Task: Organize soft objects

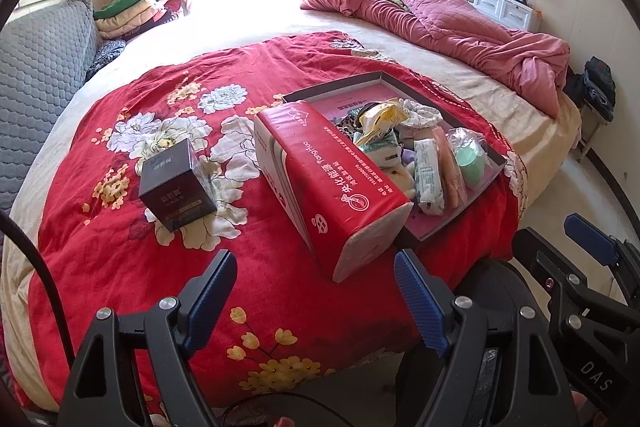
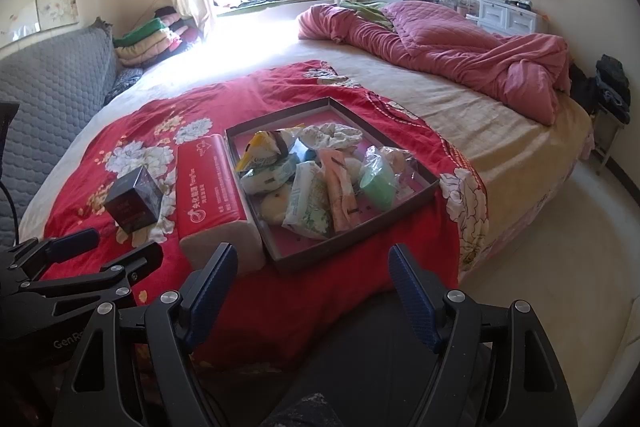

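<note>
Both tongs, the left tongs and the right tongs, hover wide and empty over the near edge of the bed's red floral blanket. Most soft packets already lie heaped in the shallow box, while the red tissue pack lies just beside it. Judging by this, sorting is near its end, and next one pair must reach forward, straddle a chosen soft item and close gently.

Left black two-finger gripper with blue ribbed pads: jaws spread wide, nothing between them, angled downward, hanging in the air. Right black two-finger gripper with blue ribbed pads: likewise spread wide and empty, tilted downward. Side by side, close together but apart; each visible at the edge of the other's wrist view.
</note>
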